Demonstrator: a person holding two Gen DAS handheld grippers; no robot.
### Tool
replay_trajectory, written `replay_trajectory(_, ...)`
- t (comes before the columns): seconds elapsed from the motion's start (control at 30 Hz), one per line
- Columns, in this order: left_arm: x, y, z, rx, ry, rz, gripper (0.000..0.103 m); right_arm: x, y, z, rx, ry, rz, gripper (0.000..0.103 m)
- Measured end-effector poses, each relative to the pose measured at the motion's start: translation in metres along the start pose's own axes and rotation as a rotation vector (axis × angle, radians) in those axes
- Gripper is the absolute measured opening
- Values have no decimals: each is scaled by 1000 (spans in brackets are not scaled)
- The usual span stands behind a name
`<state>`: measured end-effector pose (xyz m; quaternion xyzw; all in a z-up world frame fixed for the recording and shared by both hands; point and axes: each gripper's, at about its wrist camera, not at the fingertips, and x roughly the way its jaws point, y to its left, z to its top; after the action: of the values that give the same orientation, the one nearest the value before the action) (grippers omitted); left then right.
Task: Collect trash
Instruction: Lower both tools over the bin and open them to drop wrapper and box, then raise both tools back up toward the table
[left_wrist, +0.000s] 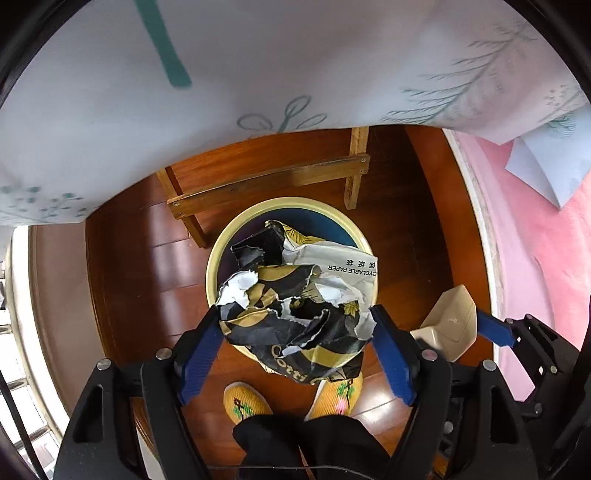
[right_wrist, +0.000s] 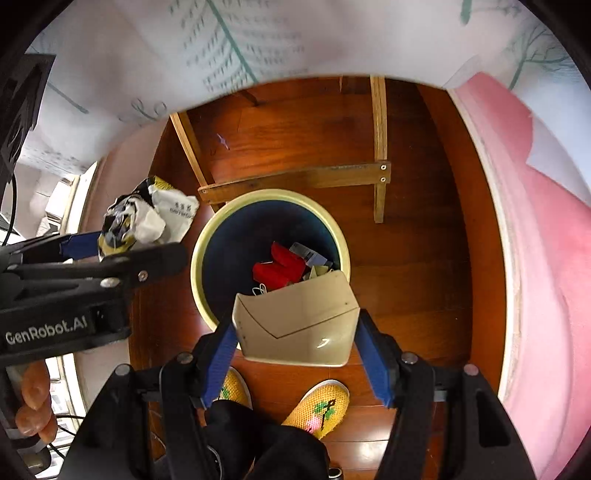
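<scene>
My left gripper (left_wrist: 297, 328) points straight down and pinches a crumpled paper bag (left_wrist: 295, 295) between its blue pads (left_wrist: 201, 347), which press on the wad from either side. The bag is torn and balled up, black and gold with white tears and a grey-white panel printed "RECYCLABLE PAPER". It has no clear long axis; the printed panel sticks out toward my right side, and a tail with gold lettering hangs toward my feet. It hangs directly over the mouth of the waste bin (left_wrist: 218, 254), a round tub with a cream rim and dark blue inside that stands on the red-brown wooden floor (left_wrist: 125, 258).

My right gripper (right_wrist: 295, 332) points steeply down and clamps a beige folded card piece (right_wrist: 295, 325) between its pads. The piece is smooth and glossy, wider than tall, its long axis running from pad to pad, with a V-shaped crease line across its face. Its far edge overlaps the near rim of the bin (right_wrist: 199, 243). Inside the bin lie red pieces (right_wrist: 280, 266) and some small scraps.

Behind the bin stand the wooden legs and crossbar (right_wrist: 295, 177) of the worktop, draped with a white leaf-print cloth (left_wrist: 258, 74). My yellow slippers (right_wrist: 321, 406) stand near the bin.
</scene>
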<state>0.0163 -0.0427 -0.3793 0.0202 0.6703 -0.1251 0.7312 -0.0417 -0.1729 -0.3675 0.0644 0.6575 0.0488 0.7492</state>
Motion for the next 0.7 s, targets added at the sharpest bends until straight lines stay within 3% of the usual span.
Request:
replay_trajectory(0.13, 14, 8, -1, -27, 17, -12, 83, 12, 2, 6, -19, 6, -7, 63)
replay_trajectory(0.2, 19, 13, 2, -42, 11, -3, 102, 16, 3, 9, -26, 6, -12, 63)
replay_trajectory(0.7, 17, 67, -11, -156, -38, 48, 102, 29, 24, 27, -75, 15, -8, 63)
